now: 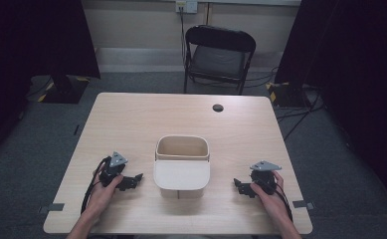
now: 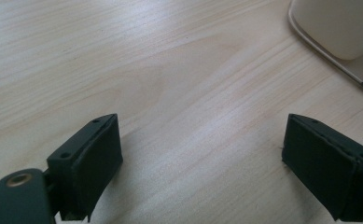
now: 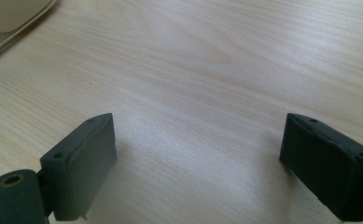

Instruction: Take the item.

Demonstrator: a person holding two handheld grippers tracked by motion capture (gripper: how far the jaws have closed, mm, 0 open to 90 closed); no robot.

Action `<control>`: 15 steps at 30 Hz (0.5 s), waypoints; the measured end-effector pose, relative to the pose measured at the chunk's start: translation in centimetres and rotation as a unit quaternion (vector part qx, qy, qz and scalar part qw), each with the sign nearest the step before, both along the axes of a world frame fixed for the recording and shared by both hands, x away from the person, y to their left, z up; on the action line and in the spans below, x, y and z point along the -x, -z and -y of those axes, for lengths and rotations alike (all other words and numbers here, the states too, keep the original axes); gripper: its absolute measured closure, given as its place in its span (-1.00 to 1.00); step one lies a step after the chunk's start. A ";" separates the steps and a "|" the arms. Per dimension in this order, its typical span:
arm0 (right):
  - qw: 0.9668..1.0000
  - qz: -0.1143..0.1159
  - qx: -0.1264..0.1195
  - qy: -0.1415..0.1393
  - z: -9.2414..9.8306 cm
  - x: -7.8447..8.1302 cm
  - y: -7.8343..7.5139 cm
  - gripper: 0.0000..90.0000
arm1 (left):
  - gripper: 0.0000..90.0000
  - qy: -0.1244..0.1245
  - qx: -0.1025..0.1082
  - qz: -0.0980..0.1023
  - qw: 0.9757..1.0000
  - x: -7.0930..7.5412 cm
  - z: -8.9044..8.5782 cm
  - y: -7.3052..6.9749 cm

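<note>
Beige bin (image 1: pixel 182 167), one item: we find it standing upright at the middle of the table (image 1: pixel 131 119), toward our edge, its mouth open upward and a pale flat lid or flap lying across its near part. We cannot tell what is inside.

Left gripper (image 1: pixel 133 179): we hold it low over the wood just to the left of the bin, apart from it, jaws pointing toward the bin. Its own view shows the jaws spread wide with bare wood between them and a bin corner (image 2: pixel 342 28) at upper right.

Right gripper (image 1: pixel 240 185): we hold it low on the bin's other side, likewise apart, jaws pointing toward the bin. Its own view shows the jaws spread wide, nothing between them, and a bin corner (image 3: pixel 11 16) at upper left.

Table: light wood grain, with a round dark hole (image 1: pixel 218 107) near the far edge.

Beyond the table: black folding chair (image 1: pixel 218 57) on grey floor, dark curtains at both sides.
</note>
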State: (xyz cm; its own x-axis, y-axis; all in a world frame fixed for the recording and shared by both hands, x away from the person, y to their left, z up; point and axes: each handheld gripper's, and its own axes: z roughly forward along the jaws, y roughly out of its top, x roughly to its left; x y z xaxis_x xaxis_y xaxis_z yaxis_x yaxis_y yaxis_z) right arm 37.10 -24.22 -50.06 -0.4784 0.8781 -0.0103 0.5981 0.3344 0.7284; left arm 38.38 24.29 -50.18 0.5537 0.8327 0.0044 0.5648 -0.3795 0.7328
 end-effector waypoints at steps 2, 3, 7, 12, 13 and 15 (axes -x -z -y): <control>1.000 0.000 0.000 0.000 0.0 0.0 0.0 -0.78 | -0.76 0.000 0.000 0.000 1.000 0.0 0.0 0.0; 1.000 0.000 0.000 0.000 0.0 0.0 0.0 -0.78 | -0.76 0.000 0.000 0.000 1.000 0.0 0.0 0.0; 1.000 -0.002 0.000 -0.002 0.0 0.0 0.0 -0.78 | -0.76 0.000 0.000 0.000 1.000 0.0 0.0 0.0; 1.000 -0.004 -0.001 -0.009 0.1 0.0 -0.1 -0.72 | -0.76 0.000 0.000 0.000 1.000 0.0 0.0 0.0; 1.000 -0.004 -0.001 -0.011 0.1 0.1 -0.2 -0.68 | -0.76 0.000 0.000 0.000 1.000 0.0 0.0 0.0; 1.000 -0.003 -0.006 -0.016 0.0 0.2 -0.2 -0.68 | -0.76 0.000 0.000 -0.001 1.000 0.0 0.0 0.0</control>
